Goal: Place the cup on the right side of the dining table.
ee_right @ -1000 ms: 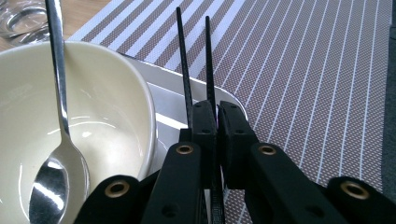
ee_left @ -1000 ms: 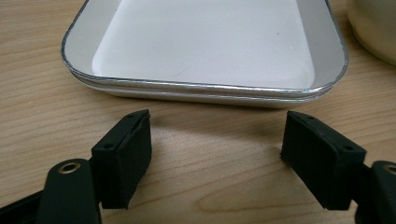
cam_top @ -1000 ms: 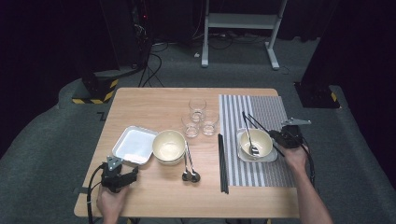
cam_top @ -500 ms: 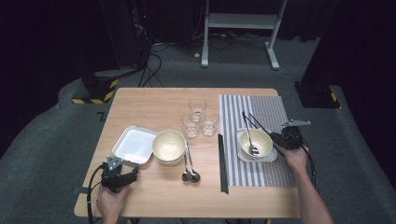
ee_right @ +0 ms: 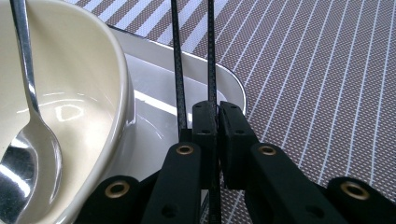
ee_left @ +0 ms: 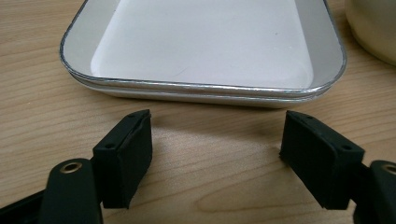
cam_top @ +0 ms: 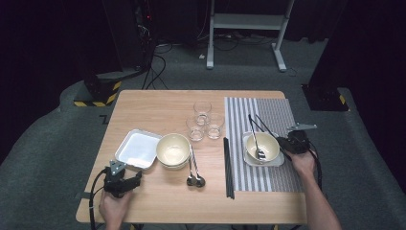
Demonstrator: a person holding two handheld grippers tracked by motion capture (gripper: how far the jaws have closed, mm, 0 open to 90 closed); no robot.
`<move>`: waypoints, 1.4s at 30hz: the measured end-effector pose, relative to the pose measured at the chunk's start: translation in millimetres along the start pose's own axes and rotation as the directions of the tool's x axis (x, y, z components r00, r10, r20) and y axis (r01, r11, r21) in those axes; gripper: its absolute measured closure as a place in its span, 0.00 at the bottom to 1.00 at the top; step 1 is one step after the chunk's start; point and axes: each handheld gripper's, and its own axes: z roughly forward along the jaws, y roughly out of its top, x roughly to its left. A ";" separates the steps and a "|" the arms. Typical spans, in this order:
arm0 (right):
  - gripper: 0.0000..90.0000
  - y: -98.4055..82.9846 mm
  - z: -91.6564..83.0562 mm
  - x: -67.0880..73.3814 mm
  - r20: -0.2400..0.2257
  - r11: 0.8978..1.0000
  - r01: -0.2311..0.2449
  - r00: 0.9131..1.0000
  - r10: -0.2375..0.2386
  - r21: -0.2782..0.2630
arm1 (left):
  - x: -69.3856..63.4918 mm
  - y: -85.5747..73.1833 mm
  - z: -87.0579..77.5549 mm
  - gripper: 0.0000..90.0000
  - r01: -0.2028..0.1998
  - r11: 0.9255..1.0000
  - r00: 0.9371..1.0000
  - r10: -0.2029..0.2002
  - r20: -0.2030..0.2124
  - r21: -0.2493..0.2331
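no visible change, right gripper (cam_top: 287, 143) unmoved, chopstick (ee_right: 211, 56) unmoved

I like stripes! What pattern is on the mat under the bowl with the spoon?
Grey and white stripes on the placemat, clearest in the high view.

Spoon (cam_top: 257, 146) in bowl (cam_top: 262, 147) on tray (cam_top: 277, 162).

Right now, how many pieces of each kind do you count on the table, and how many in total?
Glasses: 3
Bowls: 2
Trays: 2
Spoons: 3
Chopstick pairs: 2
Placemat: 1
Total: 13
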 end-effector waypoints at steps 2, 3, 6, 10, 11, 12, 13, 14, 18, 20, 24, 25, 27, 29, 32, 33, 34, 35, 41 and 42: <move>0.95 0.0 0.4 0.2 0.002 1.000 0.000 1.000 0.000 0.000 | 0.0 0.0 0.0 0.28 -0.001 1.000 1.000 0.001 0.000 0.000; 0.95 0.0 0.6 0.3 0.003 1.000 0.001 1.000 -0.001 0.000 | 0.0 0.0 0.0 0.28 0.000 1.000 1.000 0.000 0.000 0.000; 0.95 0.4 0.5 0.6 0.000 1.000 0.006 1.000 -0.006 0.005 | 0.0 0.0 0.0 0.28 -0.001 1.000 1.000 0.001 0.000 0.000; 0.95 0.5 0.6 1.1 -0.003 1.000 0.012 1.000 -0.012 0.004 | 0.0 0.0 0.0 0.28 -0.001 1.000 1.000 0.001 0.001 0.000; 0.95 0.5 0.7 1.1 -0.004 1.000 0.012 1.000 -0.012 0.004 | 0.0 0.0 0.0 0.28 -0.001 1.000 1.000 0.001 0.001 0.000; 0.95 0.6 0.7 1.2 -0.005 1.000 0.013 1.000 -0.013 0.004 | 0.0 0.0 0.0 0.28 -0.001 1.000 1.000 0.001 0.001 0.000; 0.95 0.6 0.8 1.3 -0.005 1.000 0.013 1.000 -0.013 0.004 | 0.0 0.0 0.0 0.28 -0.001 1.000 1.000 0.001 0.001 0.000; 0.95 0.7 0.7 1.4 -0.006 1.000 0.014 1.000 -0.014 0.005 | 0.0 0.0 0.0 0.28 -0.001 1.000 1.000 0.001 0.001 0.000; 0.95 0.7 0.7 2.4 -0.011 1.000 0.020 1.000 -0.020 0.005 | -0.1 0.0 0.0 0.28 -0.001 1.000 1.000 0.001 0.002 -0.001; 0.95 0.8 0.6 2.5 -0.012 1.000 0.019 1.000 -0.019 0.007 | -0.1 0.0 0.0 0.28 -0.001 1.000 1.000 0.001 0.002 -0.001; 0.95 0.8 0.6 2.8 -0.016 1.000 0.023 1.000 -0.023 0.008 | -0.1 0.0 -0.1 0.28 -0.002 1.000 1.000 0.002 0.002 -0.001; 0.95 0.9 0.6 2.8 -0.018 1.000 0.025 1.000 -0.025 0.009 | -0.1 0.0 -0.1 0.28 -0.003 1.000 1.000 0.003 0.002 -0.001; 0.95 0.8 0.6 2.7 -0.021 1.000 0.024 0.999 -0.023 0.009 | -0.1 0.0 -0.1 0.29 -0.003 1.000 1.000 0.003 0.003 -0.001; 0.94 0.6 0.7 2.8 -0.026 1.000 0.021 0.999 -0.020 0.008 | -0.1 0.0 -0.1 0.29 -0.003 1.000 1.000 0.003 0.003 -0.001; 0.91 0.2 0.4 2.6 -0.034 1.000 0.015 0.999 -0.015 0.004 | -0.1 0.0 -0.1 0.29 -0.004 1.000 1.000 0.004 0.003 -0.001; 0.91 0.1 0.2 2.2 -0.037 1.000 0.012 0.999 -0.011 0.000 | -0.1 0.0 -0.1 0.29 -0.003 1.000 1.000 0.004 0.003 -0.001; 0.91 -0.1 0.0 1.9 -0.038 1.000 0.012 0.999 -0.012 0.000 | -0.1 0.0 -0.1 0.29 -0.003 1.000 1.000 0.003 0.003 -0.001; 0.91 -0.1 -0.2 1.8 -0.038 1.000 0.010 0.999 -0.010 0.001 | -0.1 0.0 -0.1 0.29 -0.003 1.000 1.000 0.003 0.003 -0.001; 0.95 0.5 -4.0 1.3 -0.033 1.000 0.001 0.999 -0.002 -0.022 | -0.1 0.0 -0.1 0.29 -0.003 1.000 1.000 0.003 0.003 -0.001; 0.97 0.7 -4.4 1.3 -0.031 1.000 0.000 1.000 -0.001 -0.023 | -0.1 0.0 -0.1 0.29 -0.003 1.000 1.000 0.003 0.003 -0.001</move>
